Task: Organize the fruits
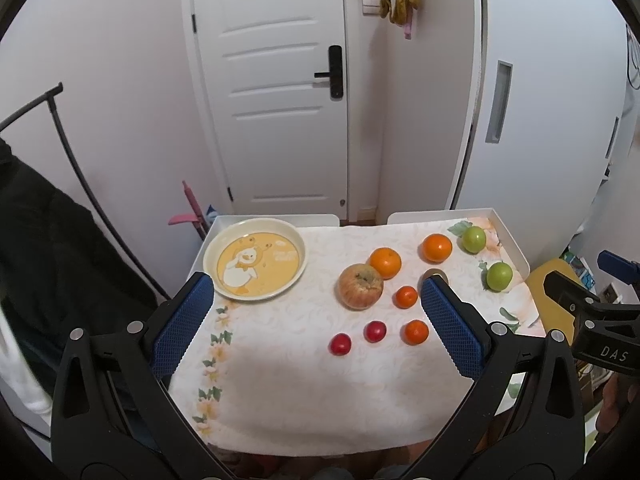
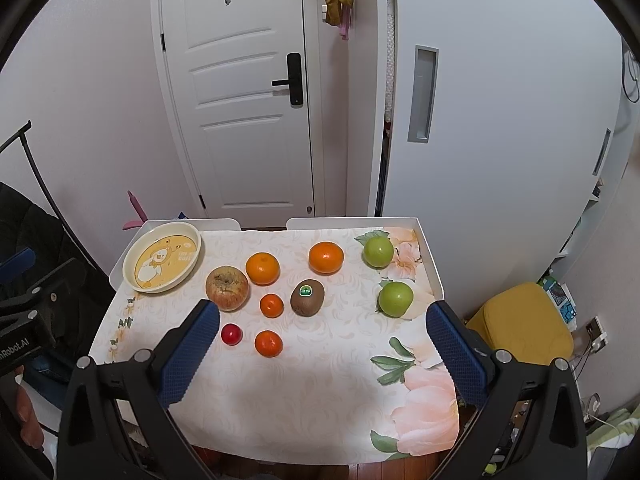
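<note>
The table [image 2: 434,276] carries a floral cloth [image 2: 312,392]. At its far left corner stands the empty duck plate [image 2: 162,258]. The left gripper [image 1: 316,308] and the right gripper [image 2: 322,332] both hover spread wide, holding nothing. Ahead lie the red apple [image 2: 227,288], two oranges [image 2: 262,268], two green apples [image 2: 395,298], a kiwi [image 2: 307,297], two tangerines [image 2: 269,343] and a cherry tomato [image 2: 231,334].

Even, soft indoor light; faint shadows beneath fruit, sharp centre focus, strong fisheye bending and dark vignetting at corners.
</note>
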